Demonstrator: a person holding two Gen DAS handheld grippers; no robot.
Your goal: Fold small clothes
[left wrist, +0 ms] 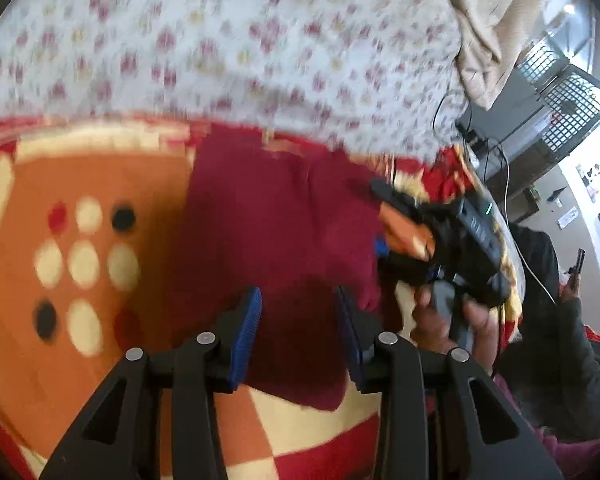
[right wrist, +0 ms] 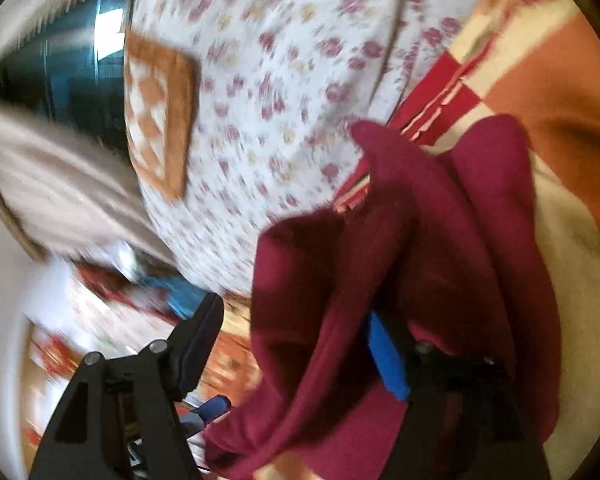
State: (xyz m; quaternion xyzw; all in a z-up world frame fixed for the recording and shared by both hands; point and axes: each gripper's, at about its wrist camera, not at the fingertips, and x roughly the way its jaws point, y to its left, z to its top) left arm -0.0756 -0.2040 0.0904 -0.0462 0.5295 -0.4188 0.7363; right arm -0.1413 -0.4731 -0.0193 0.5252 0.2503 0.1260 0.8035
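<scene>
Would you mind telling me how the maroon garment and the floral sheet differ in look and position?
The maroon garment is plain dark red; the floral sheet is white with small pink flowers. The garment lies on the checked blanket, near the claws; the sheet spreads beyond it. Both are soft fabric.

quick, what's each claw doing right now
Left claw: open above the maroon cloth, holding nothing.
Right claw: open, maroon cloth draped over one finger.
</scene>
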